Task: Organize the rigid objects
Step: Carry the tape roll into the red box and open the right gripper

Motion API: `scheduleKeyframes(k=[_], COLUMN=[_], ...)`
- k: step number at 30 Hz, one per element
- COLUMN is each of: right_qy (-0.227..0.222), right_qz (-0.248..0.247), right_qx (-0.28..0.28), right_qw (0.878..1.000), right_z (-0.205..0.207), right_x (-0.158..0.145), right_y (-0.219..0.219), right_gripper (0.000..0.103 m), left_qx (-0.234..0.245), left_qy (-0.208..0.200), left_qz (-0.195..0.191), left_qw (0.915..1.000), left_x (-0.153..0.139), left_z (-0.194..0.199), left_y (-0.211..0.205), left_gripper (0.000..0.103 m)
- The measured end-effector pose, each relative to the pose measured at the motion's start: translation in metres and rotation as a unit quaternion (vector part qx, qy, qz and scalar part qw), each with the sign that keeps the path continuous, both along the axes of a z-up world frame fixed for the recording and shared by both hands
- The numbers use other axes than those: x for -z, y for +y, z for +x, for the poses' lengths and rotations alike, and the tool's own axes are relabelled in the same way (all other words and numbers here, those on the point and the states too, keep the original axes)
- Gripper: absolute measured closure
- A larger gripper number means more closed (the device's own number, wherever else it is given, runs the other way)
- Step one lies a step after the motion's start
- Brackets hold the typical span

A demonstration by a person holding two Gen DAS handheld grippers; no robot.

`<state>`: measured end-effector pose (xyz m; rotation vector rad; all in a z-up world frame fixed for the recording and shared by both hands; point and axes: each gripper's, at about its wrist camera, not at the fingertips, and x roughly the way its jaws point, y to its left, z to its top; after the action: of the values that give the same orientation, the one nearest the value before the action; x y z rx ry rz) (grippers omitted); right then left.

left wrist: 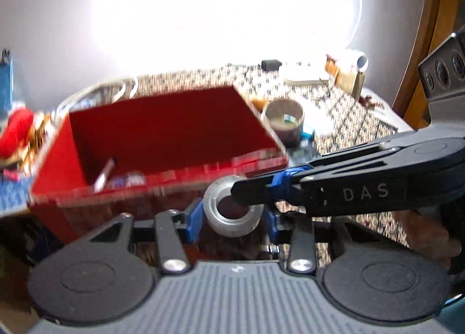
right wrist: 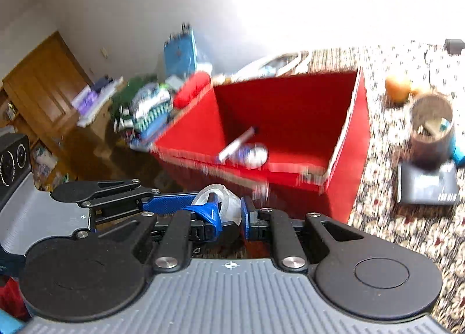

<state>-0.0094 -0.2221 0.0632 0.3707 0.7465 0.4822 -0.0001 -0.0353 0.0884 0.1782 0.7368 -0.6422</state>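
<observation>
Patterned tablecloth (left wrist: 343, 107) (blurred); left gripper (left wrist: 232, 219) and right gripper (right wrist: 229, 212) jaws both grasp tape roll (left wrist: 231, 212).

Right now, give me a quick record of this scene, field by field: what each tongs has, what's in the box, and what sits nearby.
left tongs: shut on tape roll
right tongs: tips at the same roll, one finger in its hole; grip unclear
red box: open, on patterned cloth
in box: pen, blurred small item beside it
right of box: cup, orange
image: motion-blurred
</observation>
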Motion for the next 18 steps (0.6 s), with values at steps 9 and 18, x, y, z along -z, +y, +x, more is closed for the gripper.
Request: scheduleKeyframes(k=[9, 18], right_qy=[-0.052, 0.000], right_qz=[0.002, -0.008], right_qx=[0.020, 0.007], right_qw=[0.998, 1.000], right_z=[0.042, 0.105], right_x=[-0.026, -0.001], right_y=[0.005, 0.038], right_gripper=[0.103, 0.103], left_qx=[-0.021, -0.059], left_qy=[-0.039, 0.007], left_qz=[-0.019, 0.004], left_qw=[0.9988, 0.9982], left_x=[-0.025, 0.007], left_z=[0.044, 0.104], left_y=[0.004, 0.026], left_gripper=[0.064, 0.064])
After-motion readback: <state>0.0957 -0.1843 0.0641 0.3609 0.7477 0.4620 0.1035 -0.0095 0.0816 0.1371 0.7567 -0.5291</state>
